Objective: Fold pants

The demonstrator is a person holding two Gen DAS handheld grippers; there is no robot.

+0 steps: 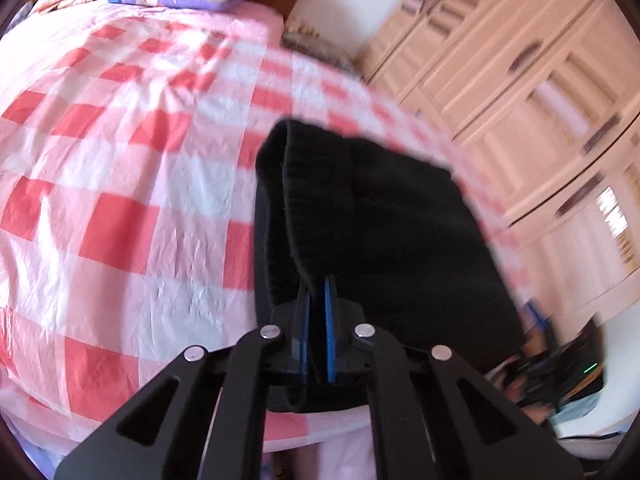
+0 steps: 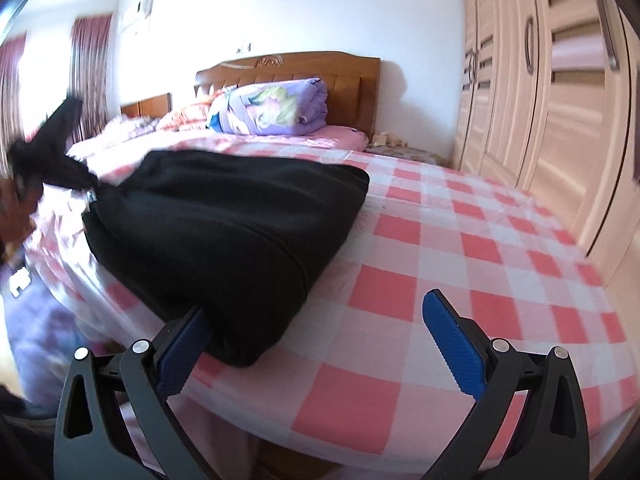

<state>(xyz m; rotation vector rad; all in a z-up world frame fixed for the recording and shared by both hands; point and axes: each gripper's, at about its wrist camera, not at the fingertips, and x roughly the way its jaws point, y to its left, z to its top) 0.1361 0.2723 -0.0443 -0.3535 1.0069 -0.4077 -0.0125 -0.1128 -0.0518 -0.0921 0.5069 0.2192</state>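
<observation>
Blue pads (image 1: 329, 300) of left tool (image 1: 318, 286) clamping black pants (image 1: 360, 220) hem | pants lying bunched near bed (image 2: 440, 240) edge | right tool (image 2: 320, 316) gaping, gripping nothing, left pad (image 2: 188, 340) touching cloth | advice: be lifting slowly, keeping layers aligned, right tool pinching opposite corner

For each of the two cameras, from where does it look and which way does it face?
Left wrist: sits on the left gripper, looking down at black knit pants clamped between its blue pads, over the pink checked bedsheet.
Right wrist: sits on the right gripper, jaws open, facing the wooden headboard; a hand shows at the left edge.
Shared: pants, bedsheet, wardrobe.
</observation>
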